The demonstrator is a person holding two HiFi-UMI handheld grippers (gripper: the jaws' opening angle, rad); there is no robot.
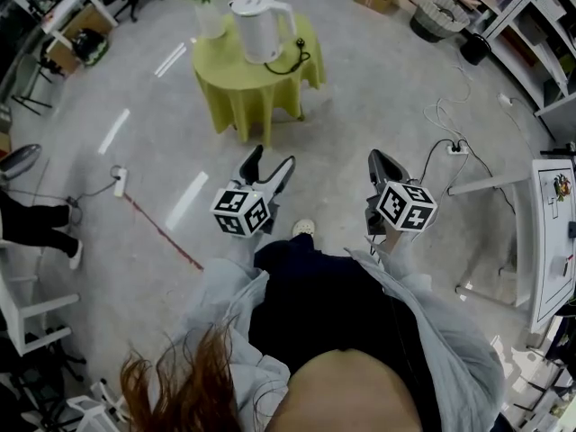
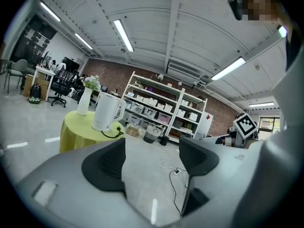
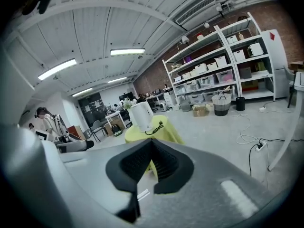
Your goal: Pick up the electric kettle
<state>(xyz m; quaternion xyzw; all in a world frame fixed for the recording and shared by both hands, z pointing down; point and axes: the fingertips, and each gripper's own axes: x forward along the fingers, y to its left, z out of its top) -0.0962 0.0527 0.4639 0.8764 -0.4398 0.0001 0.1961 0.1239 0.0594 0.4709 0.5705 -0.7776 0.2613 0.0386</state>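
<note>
Head view: a white electric kettle (image 1: 261,27) stands on a small round table (image 1: 236,86) draped in yellow-green cloth, far across the grey concrete floor (image 1: 378,88). A vase of flowers (image 1: 209,18) stands just left of it. The left tongs (image 1: 270,160) are spread and empty, the right tongs (image 1: 377,157) pressed together, both well short of the table. Shelving (image 1: 531,16) lines the far right.

Round table (image 1: 236,81) in yellow cloth, white electric kettle (image 1: 259,30), black cord (image 1: 297,61), flower vase (image 1: 211,21) on top
</note>
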